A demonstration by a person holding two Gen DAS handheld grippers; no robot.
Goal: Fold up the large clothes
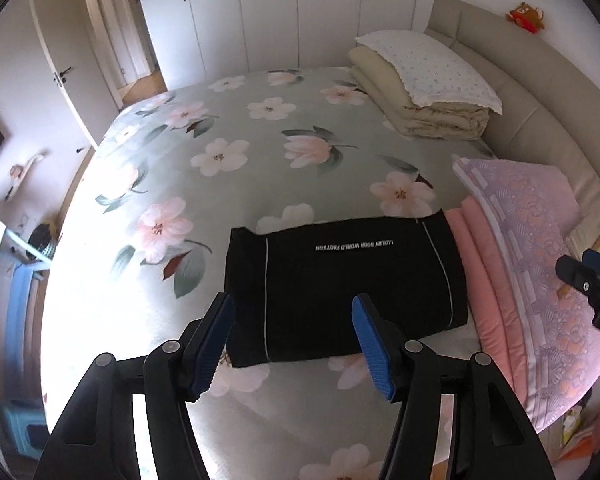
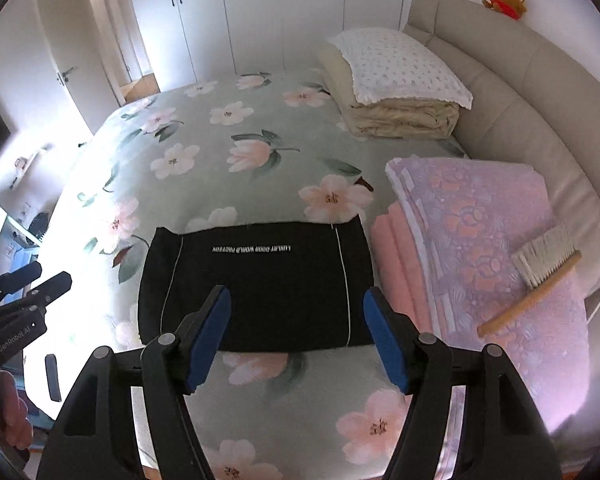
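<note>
Nearest to the cameras, the left gripper [image 1: 294, 340] and the right gripper [image 2: 296, 336] both stand with their blue pads well apart, and nothing is between them; neither one touches the cloth. Just beyond them the black garment [image 2: 256, 284] lies flat on the floral bed cover [image 1: 220, 152], near the front edge of the bed, already in a compact rectangle with white piping and a line of white text on top. In my judgement the folding of this piece is nearly or fully done, so the risks are about disturbing it. If a gripper comes down again and catches only the top layer, the fold can open and the edges will not be aligned anymore. The garment is close to the bed edge, so a push toward the person could slide it off. On its right side it lies just beside the pink folded blankets [image 2: 480, 248], and a wooden brush [image 2: 540, 280] rests on top of them; a careless move of the right gripper there could knock the brush down onto the garment. Farther away, the pillow [image 1: 428, 68] on the beige folded quilt [image 1: 432, 116] is well apart and I think not at risk.
</note>
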